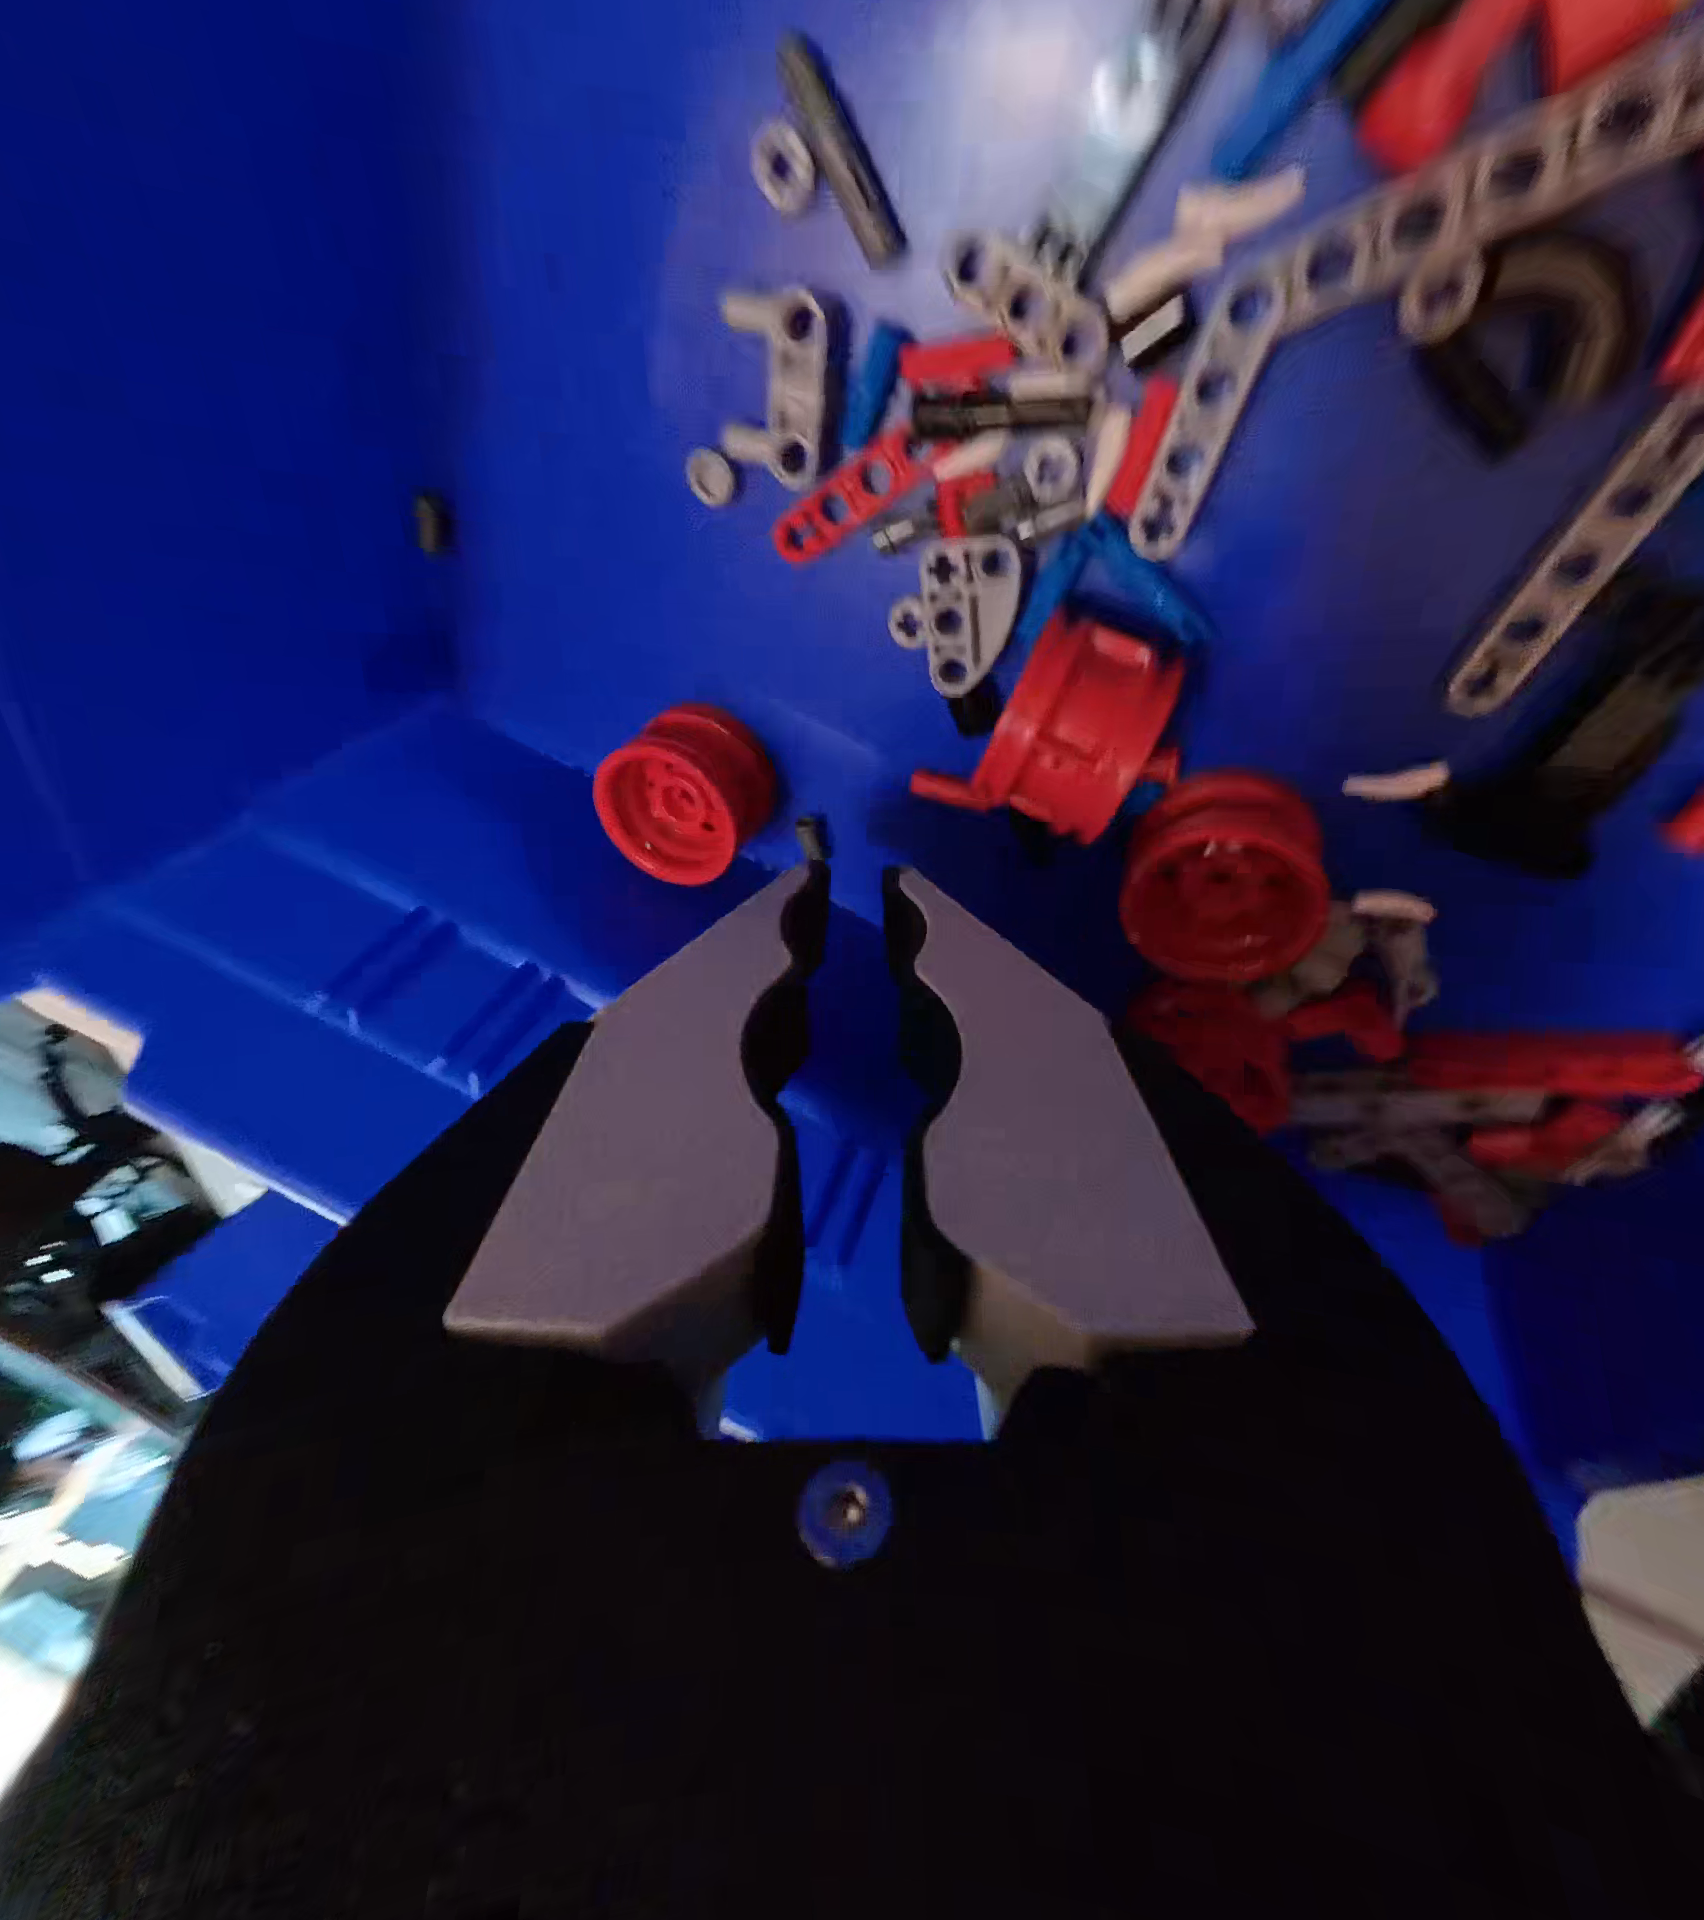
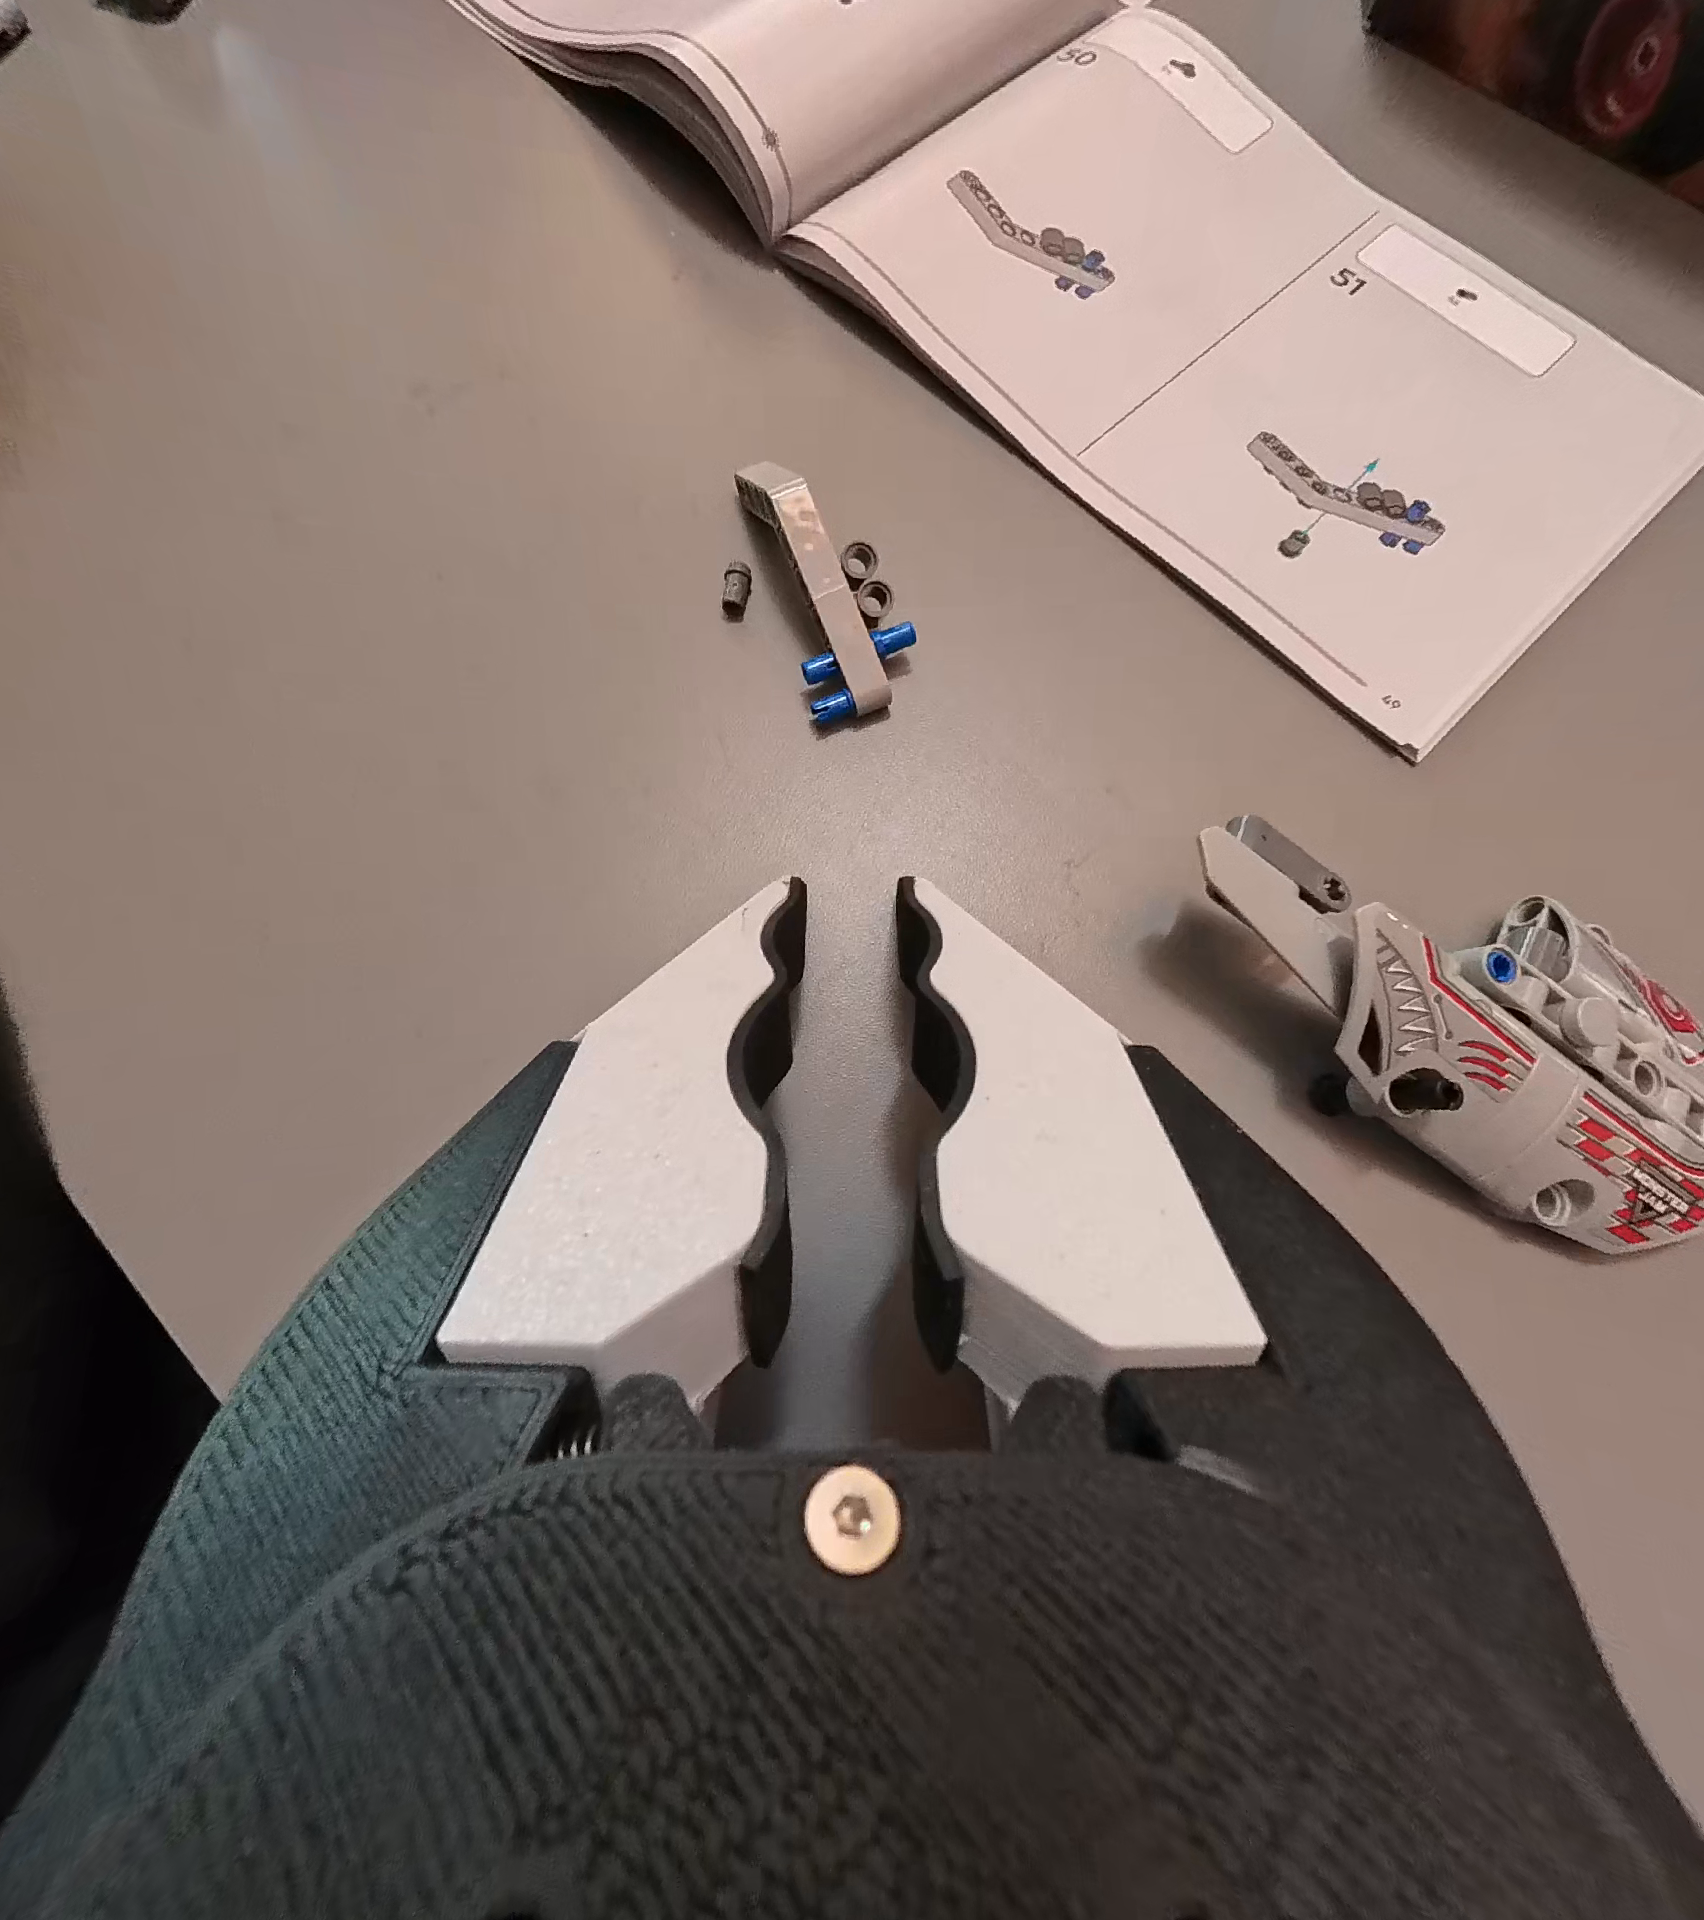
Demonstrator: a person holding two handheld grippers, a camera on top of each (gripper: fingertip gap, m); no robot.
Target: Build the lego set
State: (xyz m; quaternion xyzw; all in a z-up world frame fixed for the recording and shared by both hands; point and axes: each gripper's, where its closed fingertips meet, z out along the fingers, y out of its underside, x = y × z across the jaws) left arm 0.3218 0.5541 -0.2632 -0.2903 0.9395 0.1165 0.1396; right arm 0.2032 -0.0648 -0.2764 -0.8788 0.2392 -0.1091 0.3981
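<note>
My left gripper [image 1: 856,883] is inside a blue bin [image 1: 204,416] of loose Lego parts, its jaws a narrow gap apart. A small dark pin [image 1: 812,834] sits just off the left fingertip, not between the jaws. A red wheel [image 1: 682,795] lies to its left and another red wheel [image 1: 1227,878] to the right. My right gripper [image 2: 850,894] hovers over the grey table [image 2: 308,520], slightly open and empty. Ahead of it lies a grey bent beam [image 2: 806,561] with blue pins [image 2: 832,686] and two dark bushes [image 2: 867,577], and a small dark pin [image 2: 736,587] beside it.
A heap of grey, red and blue parts [image 1: 983,436] and long grey beams [image 1: 1450,208] fills the bin's right side. An open instruction booklet [image 2: 1191,312] lies at the far right of the table. A grey and red partial assembly [image 2: 1554,1070] lies right of my right gripper. Left tips to right tips: about 65 centimeters. The red wheel [image 1: 1227,878] is closer to my left gripper, around 6 centimeters from its tips; the right tips are 60 centimeters off.
</note>
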